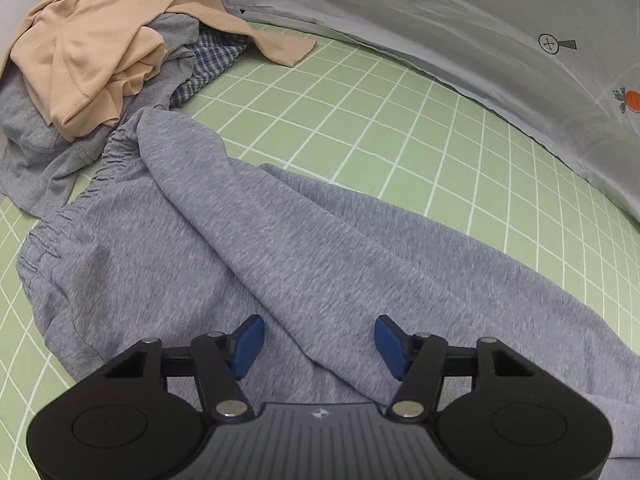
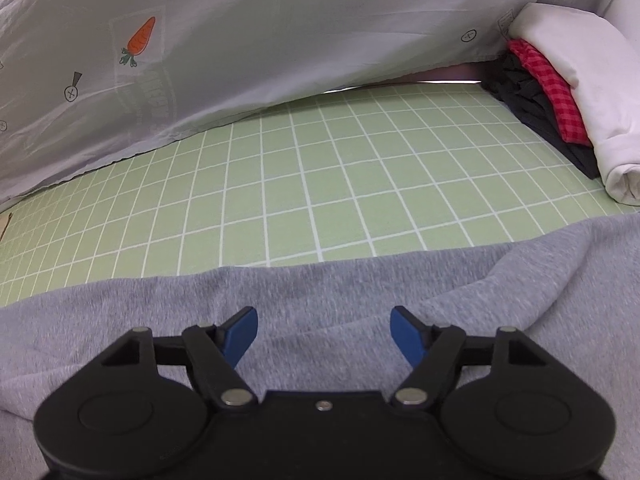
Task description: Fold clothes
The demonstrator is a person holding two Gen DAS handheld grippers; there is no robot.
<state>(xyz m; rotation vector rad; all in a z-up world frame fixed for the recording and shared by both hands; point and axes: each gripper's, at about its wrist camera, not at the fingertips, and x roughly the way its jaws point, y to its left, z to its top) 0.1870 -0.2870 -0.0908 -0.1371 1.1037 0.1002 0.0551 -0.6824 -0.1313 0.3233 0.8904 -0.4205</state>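
- A green sheet (image 1: 360, 92) with a white grid is spread flat as the work surface.
- A pale grey cloth (image 2: 280, 20), printed with carrots (image 2: 140, 40) and small crossed-circle marks, is draped along its far edge.

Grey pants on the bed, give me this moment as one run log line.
stage: laying out | left gripper: open over grey pants | right gripper: open over pants | unfolded pile | folded stack

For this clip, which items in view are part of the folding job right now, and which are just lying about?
In the job:
grey sweatpants, spread out flat
left gripper, open above them
right gripper, open above them

Lying about:
unfolded pile, beige top uppermost
folded stack
carrot-print sheet
green grid mat
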